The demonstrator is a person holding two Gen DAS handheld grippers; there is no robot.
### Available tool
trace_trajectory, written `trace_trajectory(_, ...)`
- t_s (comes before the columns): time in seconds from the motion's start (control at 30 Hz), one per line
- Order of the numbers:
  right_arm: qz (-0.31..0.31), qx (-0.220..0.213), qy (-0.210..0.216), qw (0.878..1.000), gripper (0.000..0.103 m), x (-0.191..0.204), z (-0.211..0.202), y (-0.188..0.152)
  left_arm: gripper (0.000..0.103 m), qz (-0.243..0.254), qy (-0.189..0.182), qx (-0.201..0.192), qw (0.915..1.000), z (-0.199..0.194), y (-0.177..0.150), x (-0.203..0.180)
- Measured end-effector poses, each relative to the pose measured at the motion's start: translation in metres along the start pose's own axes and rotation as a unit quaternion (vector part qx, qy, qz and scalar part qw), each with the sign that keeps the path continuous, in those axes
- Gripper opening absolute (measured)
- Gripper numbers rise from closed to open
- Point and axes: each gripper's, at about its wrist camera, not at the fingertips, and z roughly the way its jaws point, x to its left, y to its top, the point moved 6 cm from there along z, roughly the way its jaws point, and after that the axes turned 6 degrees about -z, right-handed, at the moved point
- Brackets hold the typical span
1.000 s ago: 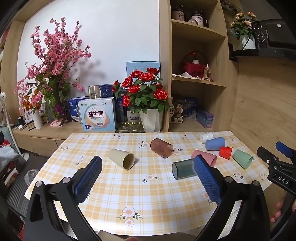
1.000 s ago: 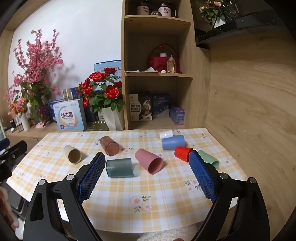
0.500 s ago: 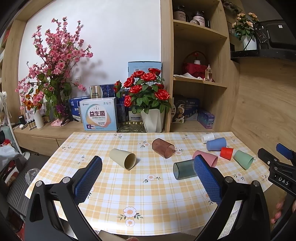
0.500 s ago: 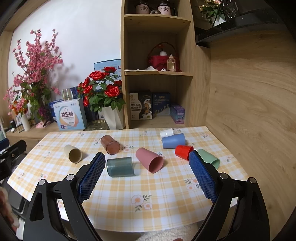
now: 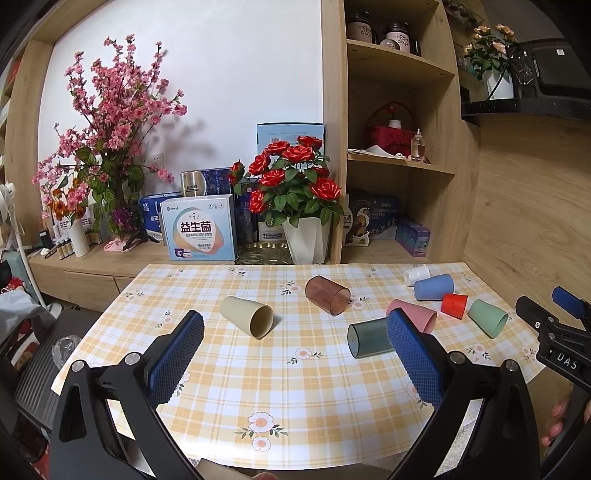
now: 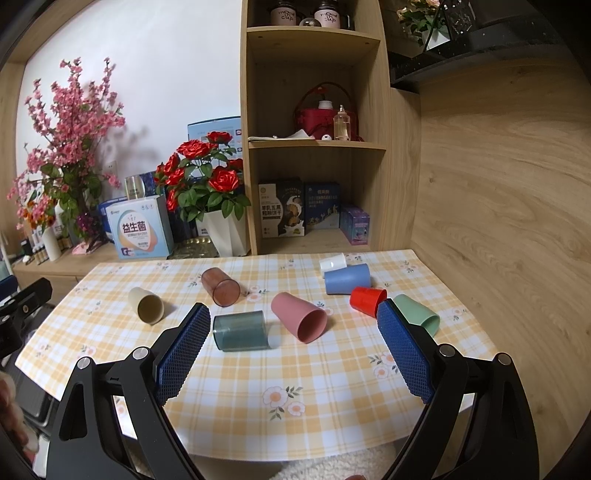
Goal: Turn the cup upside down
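Left gripper (image 5: 295, 325) and right gripper (image 6: 293, 317) both spread wide, empty, hovering at frame bottom. Eight plastic cups on sides mid-frame across checked table (image 6: 332, 373); pink plastic cup (image 6: 299, 320) centred between right fingers, likely target.

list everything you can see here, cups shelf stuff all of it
cups: 8, all on their sides on the checked table: cream, brown, teal, pink, white, blue, red, green
rose pot: 1, red, behind table
blossom branches: 1, pink, far left
probiotic box: 1, pale blue, sideboard
shelf boxes: 3, bottom shelf
red basket: 1, middle shelf
jars: 2, top shelf
left gripper: open
right gripper: open
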Motion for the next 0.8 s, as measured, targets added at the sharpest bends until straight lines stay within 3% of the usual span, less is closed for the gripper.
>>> trace_trajectory(0.8, 0.002, 0.003, 0.001, 1.000, 0.089, -0.0004, 0.0003, 0.0003, 0.097, -0.001, 0.005, 0.004, 1.0000, 0.0010, -0.0013, 0.0010)
